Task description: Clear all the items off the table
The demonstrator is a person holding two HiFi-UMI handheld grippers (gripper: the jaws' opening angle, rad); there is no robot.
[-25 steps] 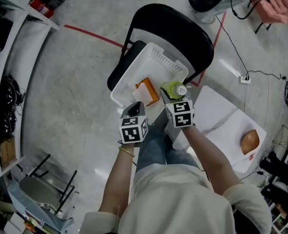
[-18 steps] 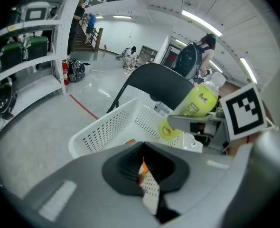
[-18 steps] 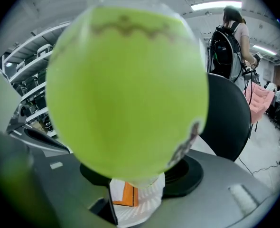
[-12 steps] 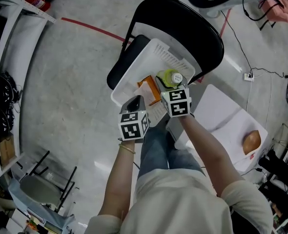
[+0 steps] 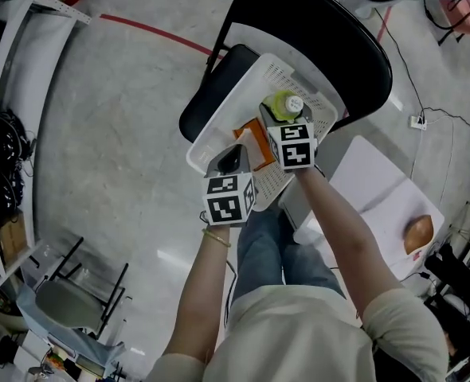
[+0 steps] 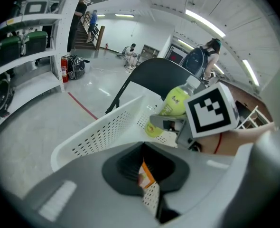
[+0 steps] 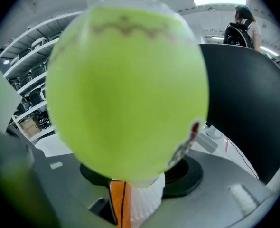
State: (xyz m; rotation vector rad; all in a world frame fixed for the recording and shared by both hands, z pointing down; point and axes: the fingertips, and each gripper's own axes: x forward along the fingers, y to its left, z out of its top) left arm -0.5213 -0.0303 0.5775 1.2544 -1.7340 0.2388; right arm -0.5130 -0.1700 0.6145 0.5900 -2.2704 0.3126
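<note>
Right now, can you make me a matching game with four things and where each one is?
Things:
1. green bottle
2. orange box
3. white basket
4. round brown item

Places:
A. on the black chair
B. on the white table
C. held in the right gripper
D. lying inside the basket

Pairs: 1-C, 2-D, 3-A, 4-B

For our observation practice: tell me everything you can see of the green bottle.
The bottle looks like clear plastic holding yellow-green liquid, with a white cap and dark print on its side. It is tilted, cap uppermost, clamped in the right gripper's jaws over the white basket. Whether it touches the basket is unclear.
</note>
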